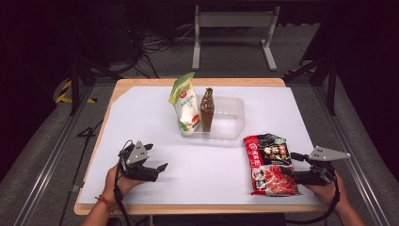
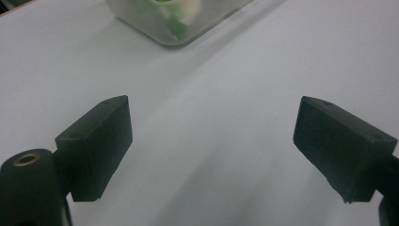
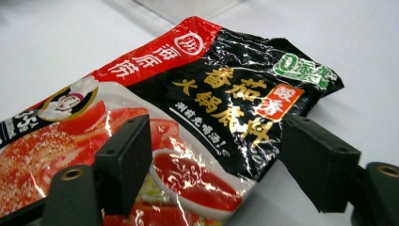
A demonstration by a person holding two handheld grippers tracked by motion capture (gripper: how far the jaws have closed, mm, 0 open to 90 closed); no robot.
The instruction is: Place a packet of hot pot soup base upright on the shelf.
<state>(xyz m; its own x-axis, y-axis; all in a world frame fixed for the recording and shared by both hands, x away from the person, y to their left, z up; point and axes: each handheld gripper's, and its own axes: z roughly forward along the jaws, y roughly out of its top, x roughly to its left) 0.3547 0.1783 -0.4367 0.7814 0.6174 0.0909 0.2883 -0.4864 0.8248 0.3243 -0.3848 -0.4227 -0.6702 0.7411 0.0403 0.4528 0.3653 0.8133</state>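
You see a red and black packet (image 1: 270, 164) with gold letters, a green-white bag (image 1: 184, 102), a brown pouch (image 1: 207, 108), and a white table sheet (image 1: 141, 117).

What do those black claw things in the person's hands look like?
Each gripper is black. The left gripper and the right gripper both carry a grey three-cornered plate on top, and a black cable trails from each. Up close, the jaws end in blocky black pads with small brass-ringed holes behind them. The left wrist wears a red-and-yellow bracelet.
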